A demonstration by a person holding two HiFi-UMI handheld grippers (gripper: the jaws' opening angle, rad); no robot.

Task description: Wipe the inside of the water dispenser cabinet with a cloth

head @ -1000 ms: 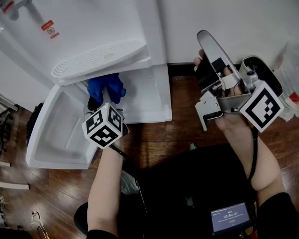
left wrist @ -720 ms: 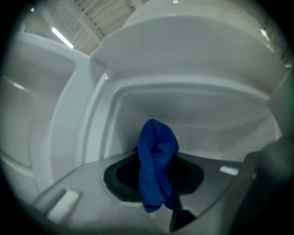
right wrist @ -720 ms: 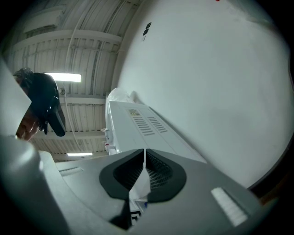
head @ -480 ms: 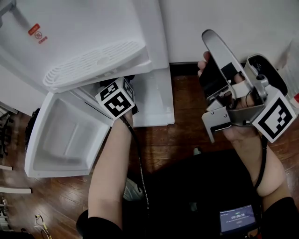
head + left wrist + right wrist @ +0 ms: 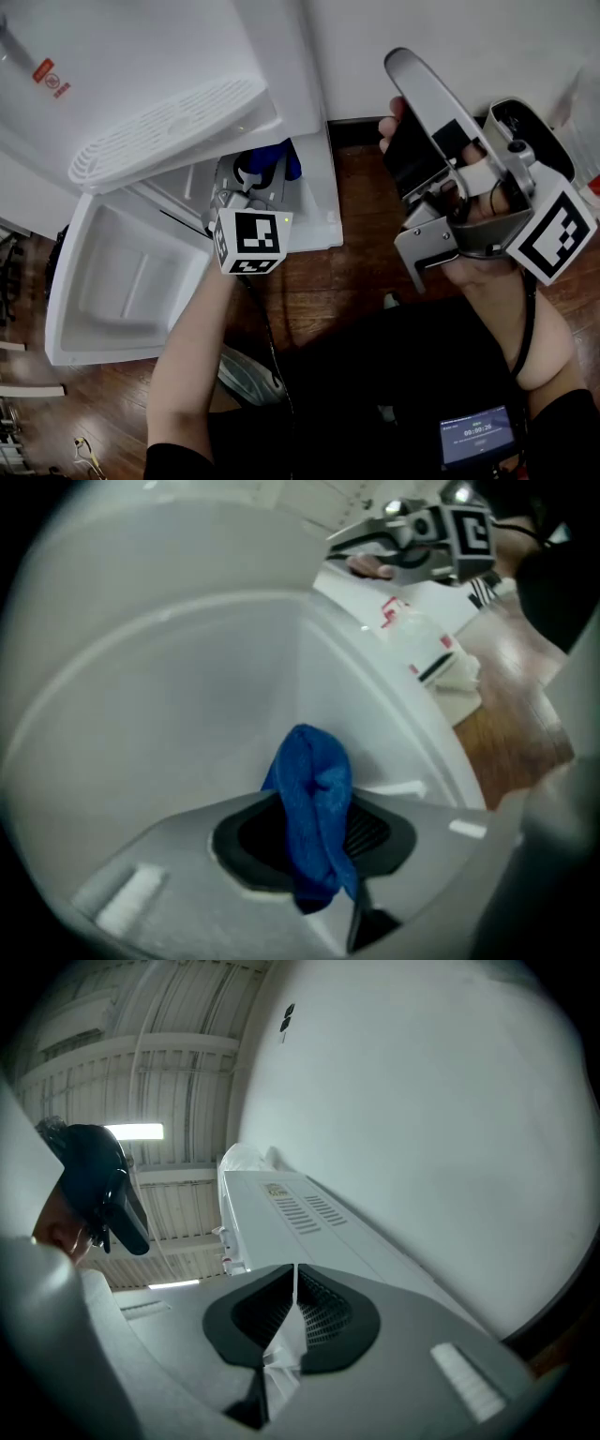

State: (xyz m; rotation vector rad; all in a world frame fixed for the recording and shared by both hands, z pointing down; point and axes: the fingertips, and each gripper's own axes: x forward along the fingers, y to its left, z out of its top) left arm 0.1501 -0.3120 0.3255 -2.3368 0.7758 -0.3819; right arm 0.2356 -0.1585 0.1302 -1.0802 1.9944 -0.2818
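Two tools in play: the left tool (image 5: 311, 847) is clamped tight on a blue cloth (image 5: 314, 775), with a bunched fold poking out past its jaws. It reaches level into the cabinet (image 5: 178, 696), the cloth near the inner corner where two white walls meet. In the head view that spot sits under the dispenser's (image 5: 141, 66) drip tray (image 5: 169, 131), by the opening's right edge, and the door (image 5: 122, 281) is swung wide on the left. The right tool (image 5: 293, 1309) is held up off to the right, tilted upward, jaws pinched together on nothing.
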